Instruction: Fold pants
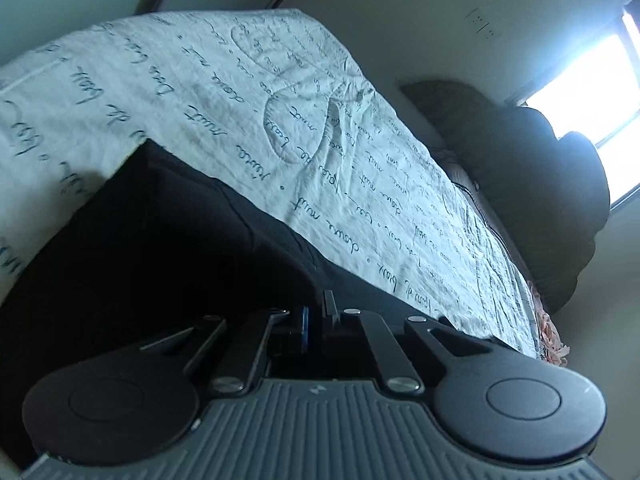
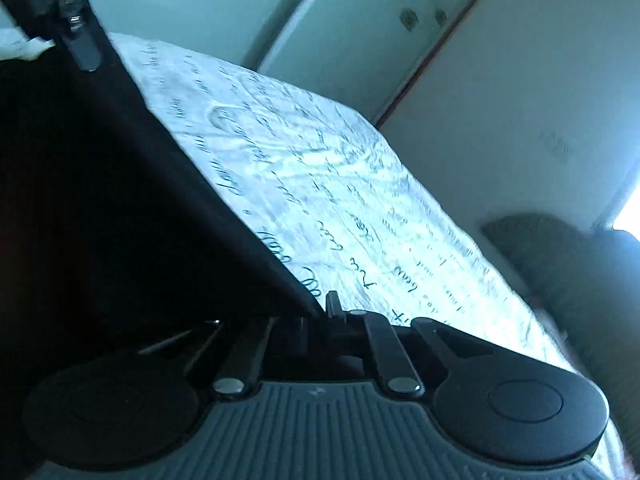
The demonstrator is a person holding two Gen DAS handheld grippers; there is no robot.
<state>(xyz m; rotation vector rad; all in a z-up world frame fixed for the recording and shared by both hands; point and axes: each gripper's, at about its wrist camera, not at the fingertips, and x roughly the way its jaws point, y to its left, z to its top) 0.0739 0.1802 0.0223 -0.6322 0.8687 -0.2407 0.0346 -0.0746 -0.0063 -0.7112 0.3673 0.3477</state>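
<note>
Black soft pants [image 1: 140, 240] pinched in both shut fingers over the script-printed quilted bedspread [image 1: 200, 92].

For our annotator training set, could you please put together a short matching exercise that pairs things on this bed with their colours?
Things:
1. soft fabric pants
2. quilted bedspread with cursive writing
3. ruffled cloth at the bed's far edge
4. bulky textured cushion near the window

Colours:
A. pinkish
B. white
C. dark grey-green
D. black

Pairs: 1-D, 2-B, 3-A, 4-C
</note>
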